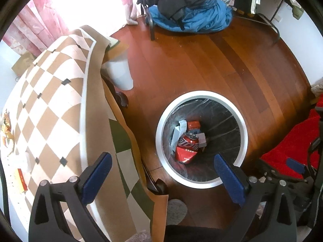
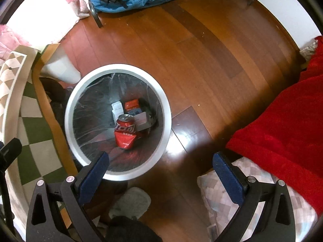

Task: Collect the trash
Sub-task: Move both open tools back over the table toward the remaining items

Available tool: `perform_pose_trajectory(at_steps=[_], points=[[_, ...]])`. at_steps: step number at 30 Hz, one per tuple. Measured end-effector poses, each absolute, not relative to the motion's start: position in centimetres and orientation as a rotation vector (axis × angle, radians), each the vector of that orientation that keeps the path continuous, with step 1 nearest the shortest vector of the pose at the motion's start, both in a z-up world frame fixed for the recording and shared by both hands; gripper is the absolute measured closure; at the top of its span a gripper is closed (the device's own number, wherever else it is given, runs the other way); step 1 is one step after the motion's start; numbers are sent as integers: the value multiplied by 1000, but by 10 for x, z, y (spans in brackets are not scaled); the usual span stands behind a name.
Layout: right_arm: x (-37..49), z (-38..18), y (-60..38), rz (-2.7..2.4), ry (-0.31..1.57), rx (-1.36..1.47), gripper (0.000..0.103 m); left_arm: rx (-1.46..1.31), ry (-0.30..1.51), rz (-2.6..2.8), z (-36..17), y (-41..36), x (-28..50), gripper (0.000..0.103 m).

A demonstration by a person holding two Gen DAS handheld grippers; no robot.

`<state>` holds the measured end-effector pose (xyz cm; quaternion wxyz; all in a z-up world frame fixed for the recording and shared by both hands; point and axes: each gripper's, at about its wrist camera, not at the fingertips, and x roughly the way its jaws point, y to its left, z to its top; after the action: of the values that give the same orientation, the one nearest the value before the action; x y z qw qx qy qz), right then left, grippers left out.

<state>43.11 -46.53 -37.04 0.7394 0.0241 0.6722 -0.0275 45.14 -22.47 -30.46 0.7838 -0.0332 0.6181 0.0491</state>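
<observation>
Trash sits collected in the bin just ahead of both tools, crushed red can on top, and with left tool and right tool spread wide and empty, we should swing toward the desk on our left for leftovers.

A round trash bin with a white rim and a dark plastic liner stands upright on the wooden floor. At its bottom lies a crushed red soda can, top end up, dented through the middle. Behind it sit a small red box, a white carton and a pale card.
</observation>
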Motion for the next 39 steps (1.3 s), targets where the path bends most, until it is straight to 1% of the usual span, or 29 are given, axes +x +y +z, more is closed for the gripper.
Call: perform_pose_trajectory(at_steps=[7,18,23,28,31,34,38,39], points=[[417,-328,-460,-51,1412,55,0,-58,1261,96,-267,-228,435,0],[379,-223,-457,-24,1242,118,0,-74,1125,105,-187,-221,399,0],[360,-174,-442,28,1167,161,0,-135,1053,135,-148,-196,378,0],[347,-136,-410,104,1125,181,0,-206,1003,209,-122,-141,354,0],[345,-128,-374,170,1130,170,0,-236,993,298,-123,-90,331,0],[342,-136,-320,243,1159,127,0,-238,1012,426,-141,-29,305,0],[334,-170,-231,395,1212,85,0,-278,1097,609,-193,62,264,0],[332,-184,-201,437,1235,64,3,-287,1122,637,-206,79,257,0]])
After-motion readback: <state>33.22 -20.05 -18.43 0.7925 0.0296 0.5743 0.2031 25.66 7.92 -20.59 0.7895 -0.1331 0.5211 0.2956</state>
